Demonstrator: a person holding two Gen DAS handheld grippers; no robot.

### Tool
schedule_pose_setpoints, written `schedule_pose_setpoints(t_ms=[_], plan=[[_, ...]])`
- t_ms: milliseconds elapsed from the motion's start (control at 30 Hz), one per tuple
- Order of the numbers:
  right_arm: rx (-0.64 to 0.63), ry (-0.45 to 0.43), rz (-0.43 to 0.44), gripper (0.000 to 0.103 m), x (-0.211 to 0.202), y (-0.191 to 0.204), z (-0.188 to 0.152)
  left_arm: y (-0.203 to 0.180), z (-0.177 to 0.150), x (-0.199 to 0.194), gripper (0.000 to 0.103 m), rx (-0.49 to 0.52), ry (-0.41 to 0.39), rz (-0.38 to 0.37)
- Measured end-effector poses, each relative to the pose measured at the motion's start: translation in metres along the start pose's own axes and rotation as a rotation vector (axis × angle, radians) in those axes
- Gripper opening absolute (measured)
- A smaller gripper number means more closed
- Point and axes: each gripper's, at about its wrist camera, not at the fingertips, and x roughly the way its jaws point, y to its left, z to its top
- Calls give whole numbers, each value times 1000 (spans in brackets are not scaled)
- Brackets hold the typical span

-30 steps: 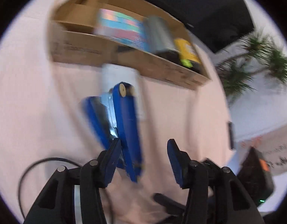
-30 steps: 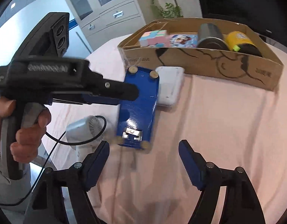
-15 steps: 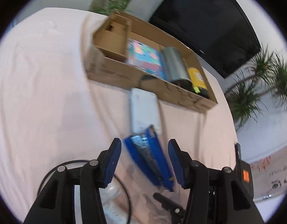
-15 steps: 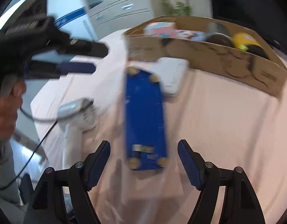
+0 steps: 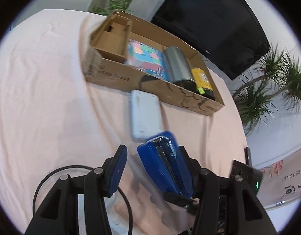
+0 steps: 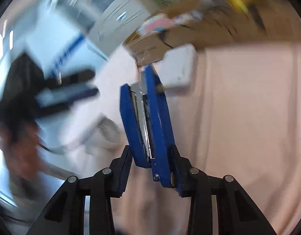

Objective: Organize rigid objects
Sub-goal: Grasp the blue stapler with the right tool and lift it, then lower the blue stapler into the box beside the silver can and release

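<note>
Seen along the fingers of the right gripper [image 6: 150,168], a blue stapler [image 6: 148,117] stands on edge between the two pads, its base and top arm pointing away from the camera with the metal staple channel showing between them; the jaws have just been closing, and both pads now press on the stapler's rear end, so the tool is clamped. Much of this view is smeared by motion, and a person's hand [image 6: 21,152] on the other handle shows only as a blur at left. From the left gripper [image 5: 150,166], whose jaws stand apart around nothing, the same stapler [image 5: 166,166] appears tilted just beside the right-hand finger, though whether it touches that finger cannot be told. Just beyond the stapler a white rectangular case [image 5: 145,117] lies flat on the pink tablecloth [image 5: 42,98], near the front wall of a shallow cardboard box [image 5: 170,90]. Inside the box, side by side, lie a multicoloured block puzzle [image 5: 144,56], a grey metal can [image 5: 177,66] and a yellow-labelled can [image 5: 202,80], with a small cardboard insert [image 5: 113,41] at the left end. A black cable [image 5: 62,170] loops over the cloth beneath the left fingers.
</note>
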Motion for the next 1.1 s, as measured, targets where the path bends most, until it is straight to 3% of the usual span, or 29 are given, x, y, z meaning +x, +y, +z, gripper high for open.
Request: schedule_pose_setpoints(t_ms=[67, 100, 167, 200, 233, 400, 467, 533, 600, 633, 733, 867, 933, 1000, 1100], plan=[[162, -13, 94, 34, -15, -29, -4, -11, -2, 10, 51, 25, 18, -15], [215, -10, 112, 39, -21, -39, -5, -16, -3, 15, 52, 35, 28, -19], [235, -36, -2, 53, -40, -49, -7, -26, -6, 28, 55, 49, 59, -19], [185, -68, -83, 64, -51, -45, -7, -30, -7, 33, 55, 53, 69, -23], [119, -101, -147, 68, -60, -37, -7, -33, -8, 38, 55, 56, 77, -27], [-339, -182, -407, 68, -64, 32, -13, -40, -13, 56, 55, 53, 113, -25], [-397, -144, -477, 61, -46, 40, -6, -38, -14, 57, 55, 42, 113, -21], [-402, -90, -511, 37, -28, 40, -1, -32, -15, 59, 55, 14, 118, -20], [-383, -51, -575, 24, -8, 32, 11, -27, -16, 62, 55, -8, 131, -29], [-370, -42, -594, 23, -6, 28, 12, -25, -18, 65, 55, -20, 145, -33], [-239, -48, -503, 23, -9, 14, 19, -22, -19, 70, 55, -38, 173, -68], [81, -28, -208, 22, -22, -23, 27, -18, -18, 82, 55, -73, 200, -110], [162, -16, -132, 22, -24, -33, 25, -20, -20, 87, 53, -63, 211, -135], [209, -2, -69, 22, -21, -37, 22, -23, -22, 91, 37, -43, 227, -167], [214, 14, -52, 23, -15, -33, 20, -25, -20, 88, 28, -40, 225, -185]])
